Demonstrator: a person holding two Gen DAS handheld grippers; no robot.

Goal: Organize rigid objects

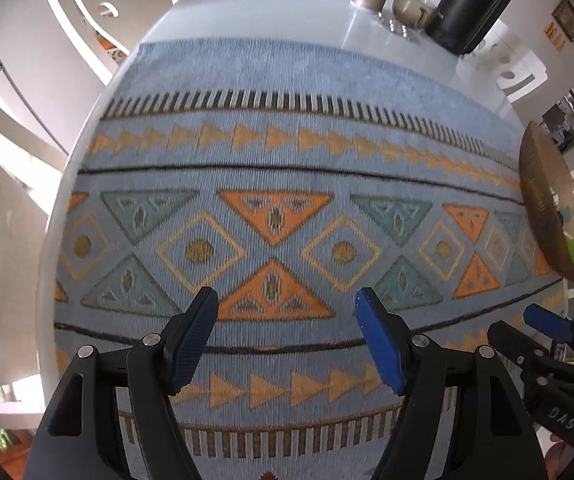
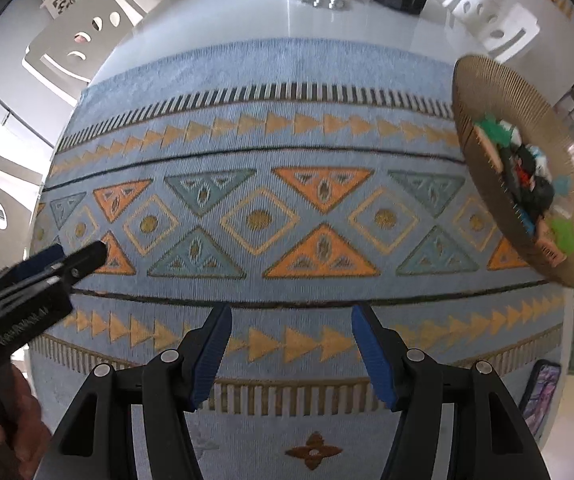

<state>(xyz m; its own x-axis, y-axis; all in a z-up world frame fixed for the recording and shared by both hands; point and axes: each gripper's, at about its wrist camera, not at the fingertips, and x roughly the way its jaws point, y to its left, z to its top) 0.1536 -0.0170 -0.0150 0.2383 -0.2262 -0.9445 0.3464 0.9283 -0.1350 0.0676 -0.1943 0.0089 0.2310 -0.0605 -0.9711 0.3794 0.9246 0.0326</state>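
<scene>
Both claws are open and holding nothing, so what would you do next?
Probably swing the right gripper toward the woven tray at the right. The small objects all lie piled there, the mat is bare, and the fingers are open and empty.

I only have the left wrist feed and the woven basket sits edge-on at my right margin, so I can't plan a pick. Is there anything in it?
Observer: Yes. The right wrist view looks into the woven basket; it holds a heap of small items, green, black, teal and red among them.
Operator: Anything else near it that I'm missing?
Observer: A phone in a patterned case lies at the table's near right edge, off the mat.
Operator: Is either gripper holding something?
Observer: No. The right gripper is open over the mat with nothing between its fingers, and the left gripper is open too.
</scene>
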